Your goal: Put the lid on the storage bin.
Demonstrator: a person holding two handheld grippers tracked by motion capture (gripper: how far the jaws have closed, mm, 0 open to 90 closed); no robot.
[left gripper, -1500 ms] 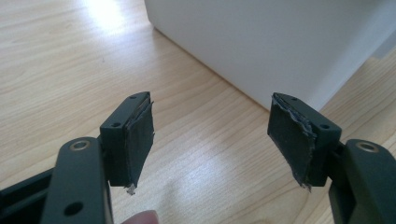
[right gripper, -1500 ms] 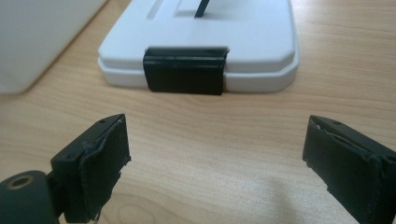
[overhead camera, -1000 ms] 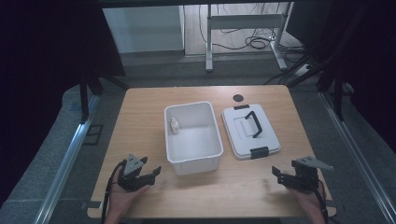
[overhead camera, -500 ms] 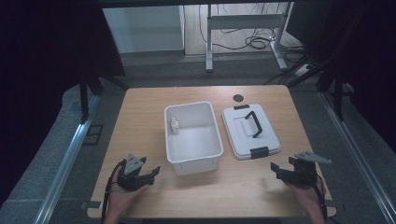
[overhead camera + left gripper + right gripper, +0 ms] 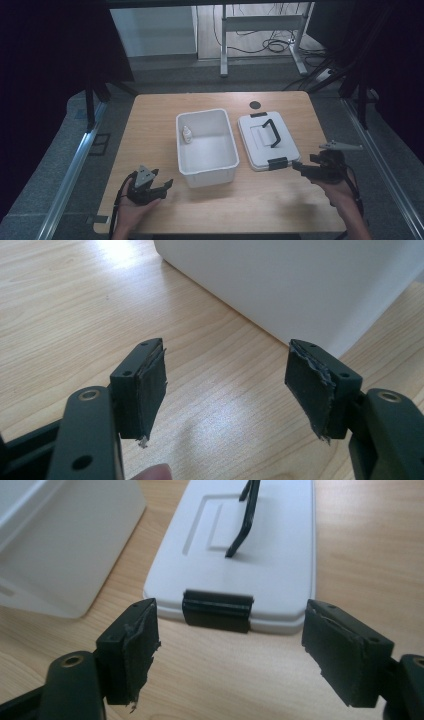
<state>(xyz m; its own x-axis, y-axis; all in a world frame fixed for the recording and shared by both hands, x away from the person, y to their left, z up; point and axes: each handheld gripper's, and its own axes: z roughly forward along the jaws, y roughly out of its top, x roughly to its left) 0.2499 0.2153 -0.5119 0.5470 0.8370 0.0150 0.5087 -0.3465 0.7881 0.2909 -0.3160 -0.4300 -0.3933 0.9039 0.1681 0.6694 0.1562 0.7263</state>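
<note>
Two grippers wait with jaws wide near the tabletop's [image 5: 150, 125] front edge; the right gripper [image 5: 227, 652] should probably square up on the lid's [image 5: 262, 137] black latch [image 5: 216, 610] before closing.

A white bin [image 5: 206, 145] and white lid [image 5: 267, 140] with black handle [image 5: 271, 132] sat on a light wood-grain tabletop [image 5: 150, 130].

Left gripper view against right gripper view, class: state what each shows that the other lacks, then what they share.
Left gripper view alone: a fingertip at the bottom edge. Right gripper view alone: the white lid lying flat, its black handle raised and a black latch facing the open right gripper. Shared: the white bin's outer wall on the wooden table, seen between open jaws; the left gripper holds nothing either.
</note>
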